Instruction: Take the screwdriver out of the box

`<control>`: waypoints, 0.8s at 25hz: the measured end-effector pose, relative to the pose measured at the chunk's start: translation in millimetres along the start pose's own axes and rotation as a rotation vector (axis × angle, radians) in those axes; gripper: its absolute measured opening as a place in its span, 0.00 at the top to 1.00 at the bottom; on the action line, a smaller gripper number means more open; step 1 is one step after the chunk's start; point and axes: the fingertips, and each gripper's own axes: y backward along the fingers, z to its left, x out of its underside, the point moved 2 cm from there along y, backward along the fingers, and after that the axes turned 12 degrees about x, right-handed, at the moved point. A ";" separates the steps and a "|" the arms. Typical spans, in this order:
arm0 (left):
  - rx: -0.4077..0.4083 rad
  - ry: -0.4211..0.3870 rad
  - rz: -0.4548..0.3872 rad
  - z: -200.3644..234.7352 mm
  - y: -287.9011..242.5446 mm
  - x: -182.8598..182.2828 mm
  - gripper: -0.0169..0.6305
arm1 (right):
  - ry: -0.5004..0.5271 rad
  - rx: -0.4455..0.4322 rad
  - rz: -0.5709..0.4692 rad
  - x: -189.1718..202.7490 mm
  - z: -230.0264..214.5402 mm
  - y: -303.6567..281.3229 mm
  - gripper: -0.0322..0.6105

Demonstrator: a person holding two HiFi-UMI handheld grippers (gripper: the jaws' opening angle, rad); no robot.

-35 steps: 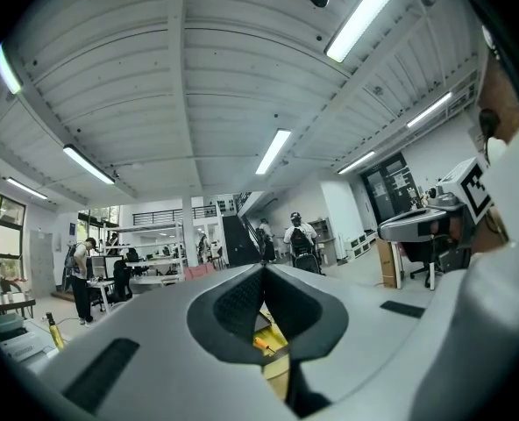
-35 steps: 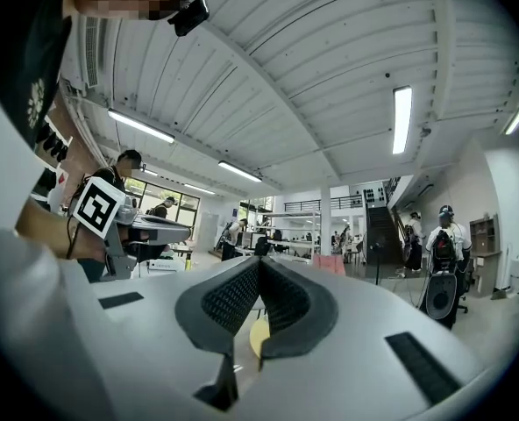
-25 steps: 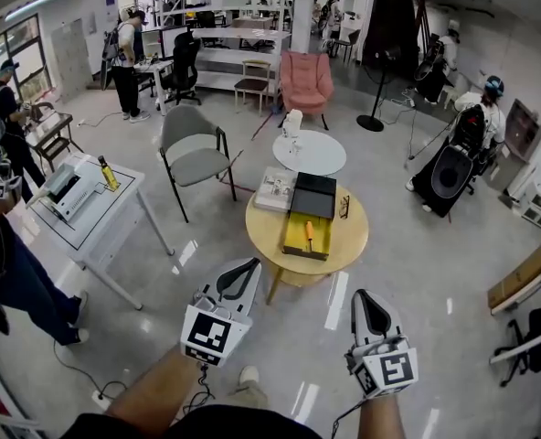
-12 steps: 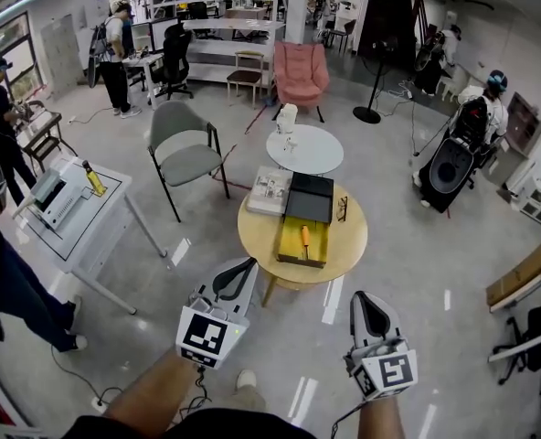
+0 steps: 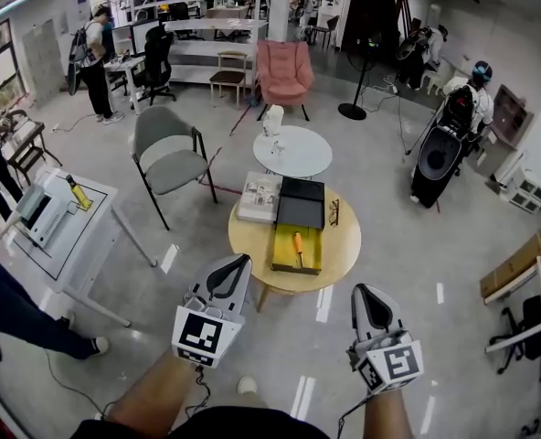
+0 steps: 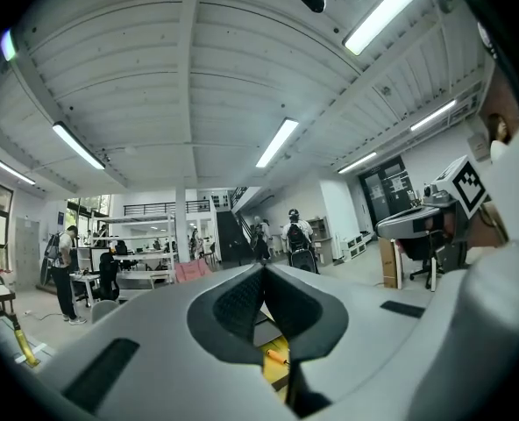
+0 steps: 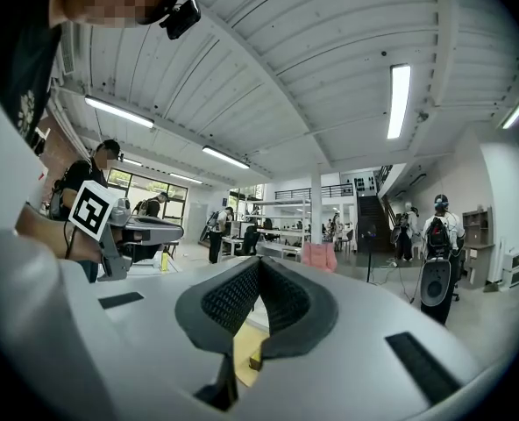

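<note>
A screwdriver [image 5: 298, 246] with an orange handle lies in an open yellow box [image 5: 282, 262] on a round wooden table [image 5: 339, 245]. The box's black lid [image 5: 302, 204] rests just behind it. My left gripper [image 5: 241, 261] is held level short of the table's near edge, shut and empty. My right gripper [image 5: 365, 291] hangs to the right of it, also shut with nothing in it. In the left gripper view the closed jaws [image 6: 263, 270] partly cover the yellow box [image 6: 270, 377] and the screwdriver [image 6: 277, 356]. In the right gripper view the jaws [image 7: 259, 263] meet, with the table top [image 7: 245, 351] showing below.
A magazine [image 5: 259, 197] and glasses [image 5: 334, 211] lie on the wooden table. Behind it are a small white round table [image 5: 292, 151], a grey chair [image 5: 165, 158] and a pink armchair [image 5: 282, 71]. A white desk [image 5: 56, 218] stands at the left. People stand around the room.
Both grippers and the head have moved forward towards the wooden table, which now sits nearer and lower in view. Both grippers stayed shut.
</note>
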 end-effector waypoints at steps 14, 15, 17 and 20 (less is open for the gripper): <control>0.058 0.010 -0.010 33.0 -13.1 14.6 0.95 | 0.003 0.043 -0.002 -7.8 10.6 -28.5 0.93; 0.060 0.014 -0.014 32.9 -13.8 14.9 0.95 | 0.004 0.044 -0.003 -8.0 10.8 -29.1 0.93; 0.066 0.012 -0.014 32.4 -15.7 15.1 0.95 | 0.004 0.048 -0.008 -9.8 9.8 -31.4 0.93; 0.075 0.004 -0.001 31.9 -19.3 16.4 0.95 | 0.001 0.049 -0.014 -10.9 7.2 -37.3 0.93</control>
